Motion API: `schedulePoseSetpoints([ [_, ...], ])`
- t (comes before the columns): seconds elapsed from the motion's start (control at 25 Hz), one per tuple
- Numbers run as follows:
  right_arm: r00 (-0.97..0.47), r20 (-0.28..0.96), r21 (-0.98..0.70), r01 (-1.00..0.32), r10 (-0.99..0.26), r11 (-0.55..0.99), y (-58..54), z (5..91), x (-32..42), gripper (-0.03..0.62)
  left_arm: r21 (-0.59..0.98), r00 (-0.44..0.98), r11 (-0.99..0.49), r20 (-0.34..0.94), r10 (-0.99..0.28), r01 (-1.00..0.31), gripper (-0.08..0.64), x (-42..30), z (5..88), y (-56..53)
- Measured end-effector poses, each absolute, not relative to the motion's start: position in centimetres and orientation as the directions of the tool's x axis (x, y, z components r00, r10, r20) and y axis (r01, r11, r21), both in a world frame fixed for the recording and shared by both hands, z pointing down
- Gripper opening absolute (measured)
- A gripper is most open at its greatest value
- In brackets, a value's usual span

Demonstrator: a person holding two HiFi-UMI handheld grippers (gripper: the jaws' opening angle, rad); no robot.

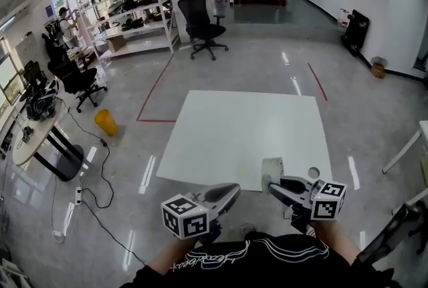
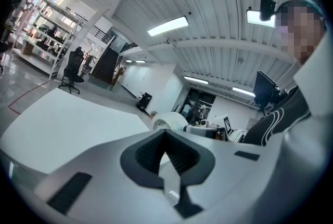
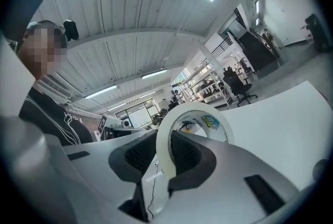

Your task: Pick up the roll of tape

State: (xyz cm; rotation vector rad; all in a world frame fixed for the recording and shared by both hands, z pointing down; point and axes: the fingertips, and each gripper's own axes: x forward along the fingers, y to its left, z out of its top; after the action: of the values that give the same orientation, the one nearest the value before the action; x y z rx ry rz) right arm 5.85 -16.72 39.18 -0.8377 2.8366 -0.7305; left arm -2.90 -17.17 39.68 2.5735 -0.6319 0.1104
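Note:
The roll of tape (image 1: 273, 168) is white with a printed label inside its core. It stands upright over the near edge of the white table (image 1: 247, 133). My right gripper (image 1: 271, 184) is shut on it, with one pad on each flat side of the ring. In the right gripper view the roll of tape (image 3: 193, 113) rises between the dark pads (image 3: 136, 151) of the right gripper (image 3: 167, 154). My left gripper (image 1: 227, 194) hovers at the table's near edge, left of the roll, with its jaws together and nothing in them. In the left gripper view the left gripper (image 2: 167, 163) has the roll of tape (image 2: 169, 121) beyond its tips.
A small grey disc (image 1: 313, 173) lies on the table to the right of the roll. On the floor there are a yellow bucket (image 1: 105, 122), a round side table (image 1: 37, 136), black office chairs (image 1: 200, 25), shelving (image 1: 130, 9) and red floor lines (image 1: 155, 89).

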Motion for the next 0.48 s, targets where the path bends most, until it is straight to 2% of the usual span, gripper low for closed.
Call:
schedulePoseSetpoints([
  [0.48, -0.832, 0.043, -0.464, -0.507, -0.554, 0.726, -17.26, 38.83, 6.89, 0.084, 0.430, 0.898, -0.789, 0.181, -0.402, -0.440, 0.003, -1.99, 39.13, -18.06],
])
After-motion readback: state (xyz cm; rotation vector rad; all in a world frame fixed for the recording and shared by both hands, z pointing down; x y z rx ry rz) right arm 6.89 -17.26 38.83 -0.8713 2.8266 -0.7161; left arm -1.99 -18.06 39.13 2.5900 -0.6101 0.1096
